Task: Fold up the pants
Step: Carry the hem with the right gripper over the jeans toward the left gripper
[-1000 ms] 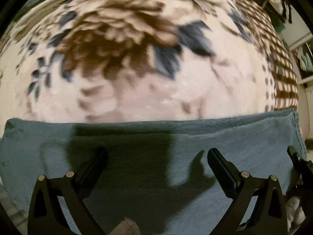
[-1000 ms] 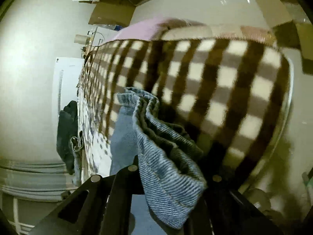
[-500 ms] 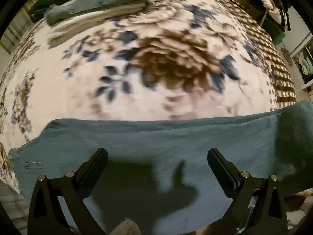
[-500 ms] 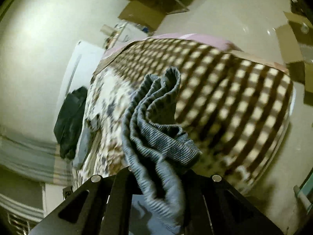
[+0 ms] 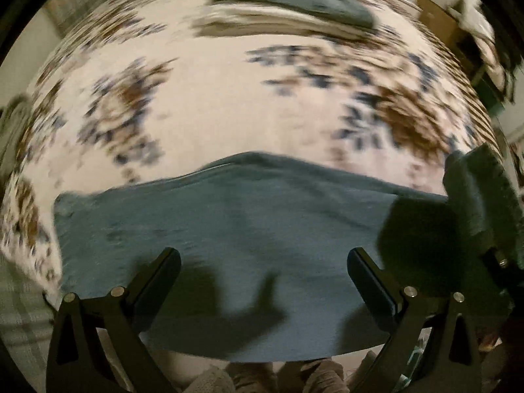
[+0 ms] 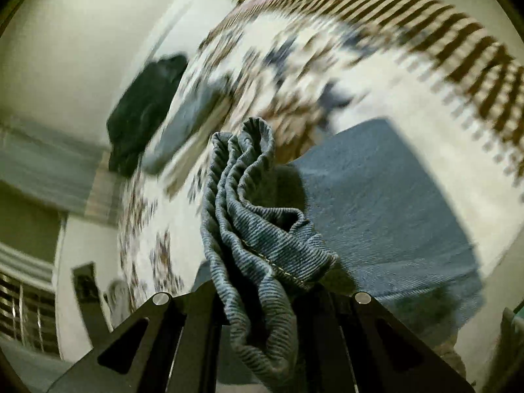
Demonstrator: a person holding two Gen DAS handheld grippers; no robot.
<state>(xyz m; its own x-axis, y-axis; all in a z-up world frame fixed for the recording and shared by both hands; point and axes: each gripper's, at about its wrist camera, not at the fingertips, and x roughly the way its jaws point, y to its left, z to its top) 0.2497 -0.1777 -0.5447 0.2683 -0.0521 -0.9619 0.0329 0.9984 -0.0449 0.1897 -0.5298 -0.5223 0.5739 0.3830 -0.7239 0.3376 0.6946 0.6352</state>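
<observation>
In the left wrist view, a floral cream, brown and navy fleece blanket covers the bed, blurred by motion. At its far edge lies a stack of folded grey-green and beige clothes. The blue-grey denim pants lie spread flat across the near part of the blanket. The left tongs hang above them with their jaws spread wide and nothing between them. At the right edge, a bunched end of the pants rises off the bed.

In the right wrist view, a dark garment lies at the far left edge of the bed. The right tongs are pressed together, pinching a gathered, hemmed end of the pants, which is lifted above the flat part to the right.
</observation>
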